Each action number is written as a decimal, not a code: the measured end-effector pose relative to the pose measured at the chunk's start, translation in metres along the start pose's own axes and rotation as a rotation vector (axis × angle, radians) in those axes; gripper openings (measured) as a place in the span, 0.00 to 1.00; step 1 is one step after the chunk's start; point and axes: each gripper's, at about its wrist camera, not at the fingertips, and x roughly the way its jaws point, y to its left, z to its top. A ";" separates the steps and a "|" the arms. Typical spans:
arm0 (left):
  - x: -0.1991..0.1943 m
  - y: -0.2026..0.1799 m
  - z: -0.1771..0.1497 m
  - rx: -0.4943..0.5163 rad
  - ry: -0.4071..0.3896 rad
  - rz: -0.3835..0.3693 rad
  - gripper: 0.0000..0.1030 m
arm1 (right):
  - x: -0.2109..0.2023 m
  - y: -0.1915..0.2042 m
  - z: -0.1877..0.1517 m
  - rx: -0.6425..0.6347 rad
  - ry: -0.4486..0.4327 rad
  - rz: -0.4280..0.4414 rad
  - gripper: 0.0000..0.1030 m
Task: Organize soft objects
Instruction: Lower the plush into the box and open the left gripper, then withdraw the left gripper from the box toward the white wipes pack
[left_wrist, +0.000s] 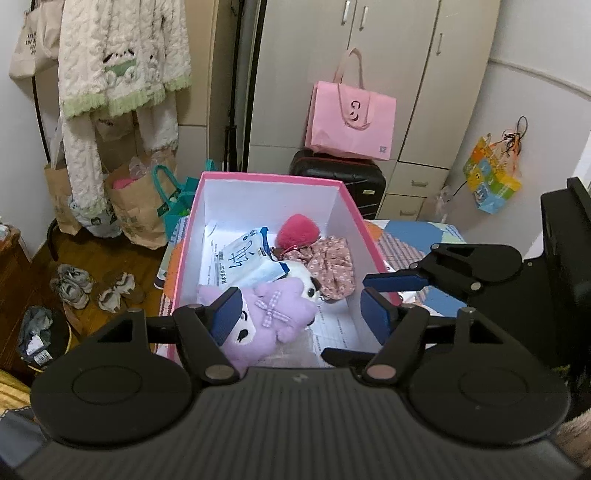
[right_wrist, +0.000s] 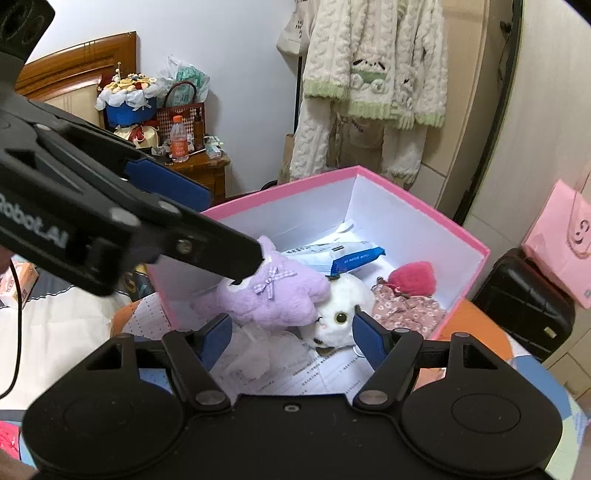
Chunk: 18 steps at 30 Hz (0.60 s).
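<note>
A pink box with a white inside (left_wrist: 192, 218) (right_wrist: 458, 225) stands open on the bed. In it lie a purple plush (left_wrist: 269, 314) (right_wrist: 273, 291), a white plush cat (left_wrist: 299, 273) (right_wrist: 340, 306), a red fuzzy ball (left_wrist: 297, 229) (right_wrist: 413, 277), a floral scrunchie (left_wrist: 332, 262) (right_wrist: 406, 310) and a blue-white tissue pack (left_wrist: 251, 258) (right_wrist: 351, 254). My left gripper (left_wrist: 301, 314) is open over the box's near end, jaws either side of the purple plush. My right gripper (right_wrist: 291, 336) is open above the box's near edge; it also shows at the right in the left wrist view (left_wrist: 391, 282).
The box sits on a patterned bedcover (left_wrist: 413, 243). A black suitcase (left_wrist: 340, 177) with a pink bag (left_wrist: 351, 118) stands by the wardrobe. Paper bags (left_wrist: 136, 206) and shoes (left_wrist: 74, 284) are on the floor at left. A knitted cardigan (right_wrist: 373, 74) hangs behind the box.
</note>
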 end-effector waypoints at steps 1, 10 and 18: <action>-0.005 -0.002 -0.001 0.008 -0.005 0.001 0.68 | -0.005 0.001 -0.001 -0.002 -0.004 -0.002 0.75; -0.045 -0.028 -0.006 0.062 -0.004 -0.044 0.70 | -0.054 0.005 -0.011 -0.027 -0.051 -0.017 0.78; -0.066 -0.065 -0.015 0.128 -0.014 -0.084 0.71 | -0.093 0.000 -0.026 -0.043 -0.080 -0.049 0.79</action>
